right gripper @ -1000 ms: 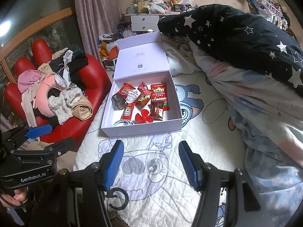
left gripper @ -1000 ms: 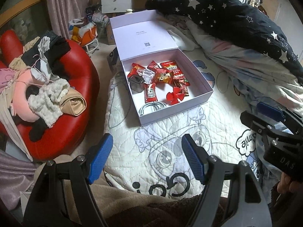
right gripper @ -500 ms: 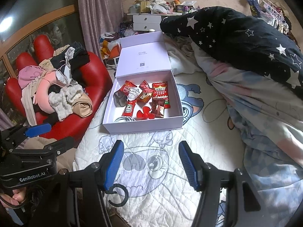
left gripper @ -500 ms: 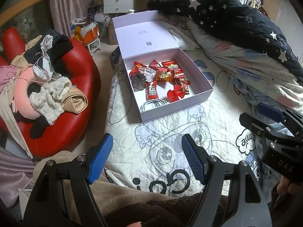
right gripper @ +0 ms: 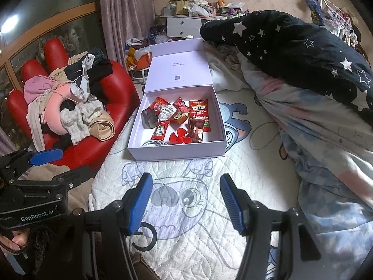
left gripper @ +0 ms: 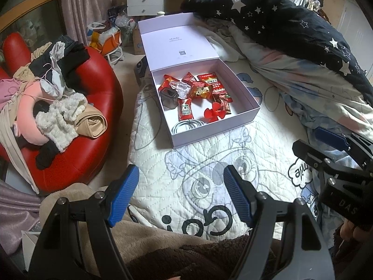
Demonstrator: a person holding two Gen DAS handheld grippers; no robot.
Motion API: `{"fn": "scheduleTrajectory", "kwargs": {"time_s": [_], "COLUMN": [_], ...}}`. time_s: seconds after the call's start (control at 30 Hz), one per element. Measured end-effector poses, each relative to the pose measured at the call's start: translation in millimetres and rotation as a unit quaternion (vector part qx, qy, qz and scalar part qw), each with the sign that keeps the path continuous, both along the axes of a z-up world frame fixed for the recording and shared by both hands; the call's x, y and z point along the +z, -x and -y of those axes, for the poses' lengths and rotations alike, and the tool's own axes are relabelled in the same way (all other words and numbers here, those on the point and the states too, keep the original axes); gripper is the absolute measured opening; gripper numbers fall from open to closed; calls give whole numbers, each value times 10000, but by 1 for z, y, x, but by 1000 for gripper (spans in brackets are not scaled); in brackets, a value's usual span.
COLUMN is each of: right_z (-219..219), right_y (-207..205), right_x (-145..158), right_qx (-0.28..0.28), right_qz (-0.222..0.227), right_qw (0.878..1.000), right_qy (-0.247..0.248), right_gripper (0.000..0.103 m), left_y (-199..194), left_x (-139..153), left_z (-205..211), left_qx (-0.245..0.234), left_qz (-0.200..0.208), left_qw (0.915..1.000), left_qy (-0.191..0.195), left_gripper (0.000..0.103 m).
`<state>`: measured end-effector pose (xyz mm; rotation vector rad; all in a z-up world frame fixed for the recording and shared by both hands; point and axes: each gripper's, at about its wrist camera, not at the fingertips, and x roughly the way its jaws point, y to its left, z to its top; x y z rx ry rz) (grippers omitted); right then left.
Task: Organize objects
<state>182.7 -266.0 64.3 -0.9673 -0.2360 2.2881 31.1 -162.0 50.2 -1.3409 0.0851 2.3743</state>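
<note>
An open pale lilac box (left gripper: 244, 119) (right gripper: 177, 152) lies on the white quilted bed, its lid standing up behind. Inside are red snack packets (left gripper: 211, 81) (right gripper: 198, 110), a red ketchup sachet (left gripper: 185, 112) (right gripper: 160, 129), a red toy propeller (left gripper: 213, 114) (right gripper: 178, 137), a dark metal cup (left gripper: 169, 99) (right gripper: 149, 117), a clear plastic piece (left gripper: 180, 87) and a coiled white cable (left gripper: 186, 126) (right gripper: 151, 143). My left gripper (left gripper: 180, 196) and right gripper (right gripper: 185, 204) are both open and empty, held above the quilt well short of the box.
A red hand-shaped chair (left gripper: 93, 98) (right gripper: 119, 88) piled with clothes stands left of the bed. A dark star-print duvet (left gripper: 291, 30) (right gripper: 291, 44) is heaped at the right. White drawers (right gripper: 184, 28) and clutter stand at the back wall.
Both grippers have drawn back a little toward me, so the box looks slightly farther away. Both stay open and empty. Nothing in the box has moved.
</note>
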Motion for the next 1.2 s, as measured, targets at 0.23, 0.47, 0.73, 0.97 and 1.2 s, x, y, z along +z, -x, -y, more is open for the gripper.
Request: {"fn": "scheduleTrajectory", "kwargs": {"time_s": [0.23, 0.47, 0.73, 0.97, 1.2], "right_z": [1, 4, 6, 6, 6], "right_y": [-1, -1, -2, -3, -4], "right_x": [-1, -4, -9, -10, -14], "right_qx": [16, 62, 76, 70, 76], "right_qz": [18, 57, 108, 117, 153], "right_qw": [10000, 10000, 9999, 9999, 9998], "right_qy": [-13, -45, -50, -50, -42], "right_gripper": [61, 61, 61, 61, 61], "left_y": [-2, -5, -7, -8, -8], "left_x": [0, 0, -5, -6, -6], "left_z": [1, 2, 1, 2, 1], "left_qx": [11, 6, 27, -2, 16], "left_qz": [0, 10, 97, 102, 73], "left_qw": [10000, 10000, 9999, 9999, 10000], "left_qy": [-30, -39, -25, -18, -21], "left_gripper": [74, 74, 74, 74, 74]}}
